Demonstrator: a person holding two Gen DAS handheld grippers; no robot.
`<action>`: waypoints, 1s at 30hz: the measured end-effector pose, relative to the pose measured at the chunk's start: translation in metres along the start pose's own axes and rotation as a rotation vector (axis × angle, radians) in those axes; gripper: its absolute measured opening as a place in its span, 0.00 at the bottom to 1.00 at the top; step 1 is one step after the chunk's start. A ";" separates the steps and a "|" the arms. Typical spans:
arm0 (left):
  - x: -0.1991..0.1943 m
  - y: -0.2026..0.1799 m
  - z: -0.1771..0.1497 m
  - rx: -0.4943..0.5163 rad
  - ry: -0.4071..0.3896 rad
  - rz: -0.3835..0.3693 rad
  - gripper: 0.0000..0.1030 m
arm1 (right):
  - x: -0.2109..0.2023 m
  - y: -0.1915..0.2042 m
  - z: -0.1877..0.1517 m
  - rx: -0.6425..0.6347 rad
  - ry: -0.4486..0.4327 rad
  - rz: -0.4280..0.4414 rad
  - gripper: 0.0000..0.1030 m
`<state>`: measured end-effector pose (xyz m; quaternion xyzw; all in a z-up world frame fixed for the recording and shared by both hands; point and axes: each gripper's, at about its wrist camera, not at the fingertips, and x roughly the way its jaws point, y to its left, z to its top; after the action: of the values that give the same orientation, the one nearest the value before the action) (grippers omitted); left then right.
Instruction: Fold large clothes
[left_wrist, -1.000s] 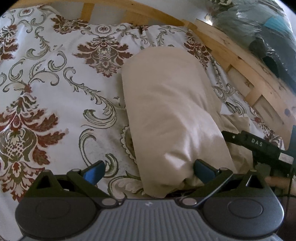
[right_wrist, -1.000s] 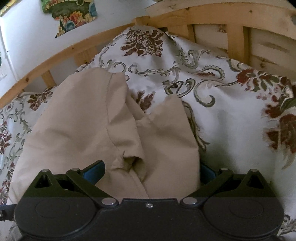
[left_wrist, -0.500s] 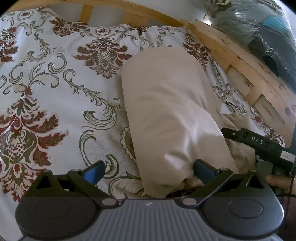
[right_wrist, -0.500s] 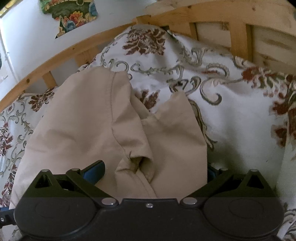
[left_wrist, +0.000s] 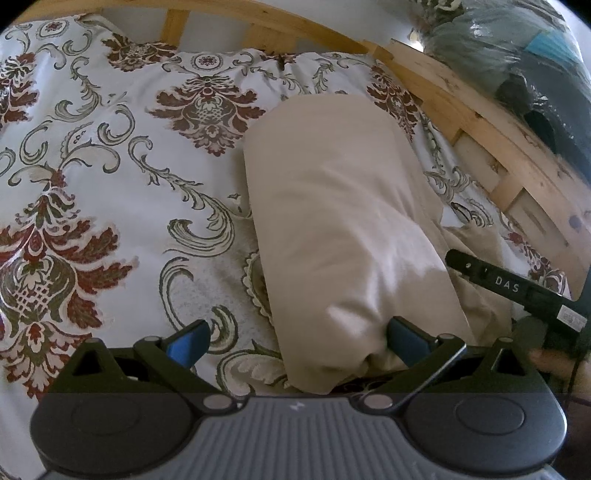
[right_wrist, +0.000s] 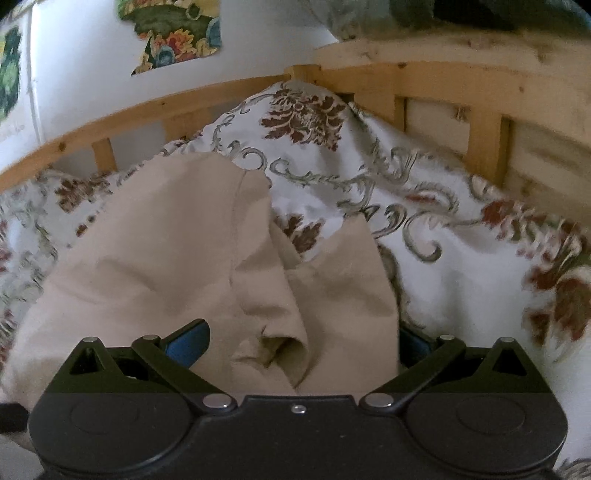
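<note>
On the floral bedspread (left_wrist: 110, 155), beige garment (left_wrist: 343, 206) apparently between each hand-held gripper's (left_wrist: 295, 341) jaws.

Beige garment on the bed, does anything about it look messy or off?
Yes. In the right wrist view the beige garment bunches into a puckered fold near the right tool, and its far edge is uneven rather than flat on the floral bedspread.
</note>
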<state>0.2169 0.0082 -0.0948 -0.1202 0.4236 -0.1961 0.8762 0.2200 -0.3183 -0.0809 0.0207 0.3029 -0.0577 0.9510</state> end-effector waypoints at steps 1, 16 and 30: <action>0.000 0.000 0.001 0.001 0.005 0.001 1.00 | -0.002 0.002 0.000 -0.028 -0.019 -0.012 0.99; 0.011 0.021 0.048 -0.038 0.067 -0.144 0.99 | 0.026 -0.028 -0.005 0.167 0.021 0.071 0.99; 0.071 0.043 0.067 -0.121 0.211 -0.280 1.00 | 0.027 -0.022 -0.009 0.133 0.019 0.083 0.99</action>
<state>0.3203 0.0182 -0.1201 -0.2094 0.5034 -0.3019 0.7821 0.2343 -0.3417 -0.1041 0.0968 0.3063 -0.0382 0.9462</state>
